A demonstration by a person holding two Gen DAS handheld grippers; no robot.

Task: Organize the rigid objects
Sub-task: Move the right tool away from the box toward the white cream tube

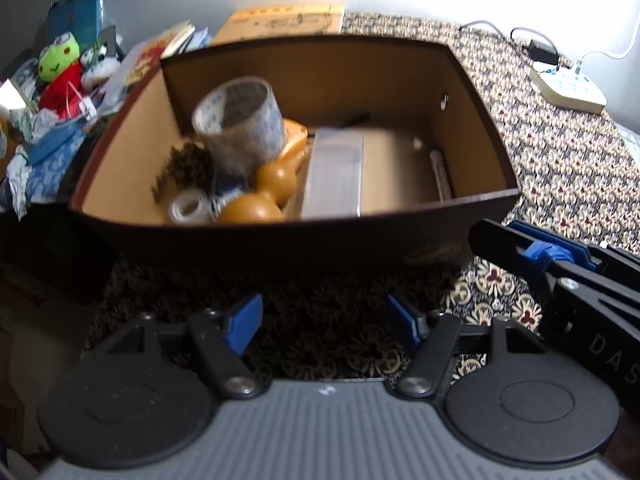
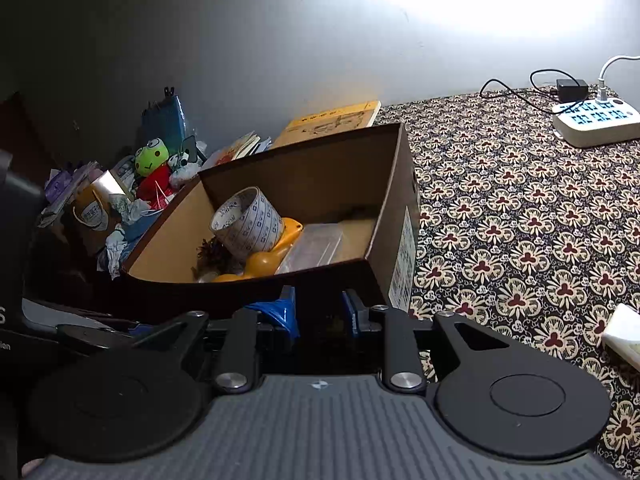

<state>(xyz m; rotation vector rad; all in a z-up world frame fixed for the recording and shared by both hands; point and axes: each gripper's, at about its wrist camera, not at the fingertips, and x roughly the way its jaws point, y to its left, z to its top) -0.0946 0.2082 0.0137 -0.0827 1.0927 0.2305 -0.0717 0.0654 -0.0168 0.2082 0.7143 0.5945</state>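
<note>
An open brown cardboard box (image 1: 320, 248) stands on a floral cloth. It holds a large clear tape roll (image 1: 240, 120), a tan gourd (image 1: 260, 200), a small tape roll (image 1: 188, 208), a clear plastic case (image 1: 336, 176), an orange piece (image 1: 294, 140) and a dark pine cone (image 1: 184, 168). My left gripper (image 1: 324, 326) hangs open just before the box's near wall, holding nothing. My right gripper (image 2: 319, 312) is at the box's (image 2: 240, 292) near right corner, jaws a narrow gap apart with nothing seen between them. From the left wrist view its fingers (image 1: 500, 240) reach in from the right.
Left of the box is a clutter pile with a frog plush (image 1: 60, 64), papers and a blue bag. A yellow book (image 1: 280, 20) lies behind the box. A power strip (image 2: 596, 120) with cables sits at the far right, and a white object (image 2: 624, 332) at the right edge.
</note>
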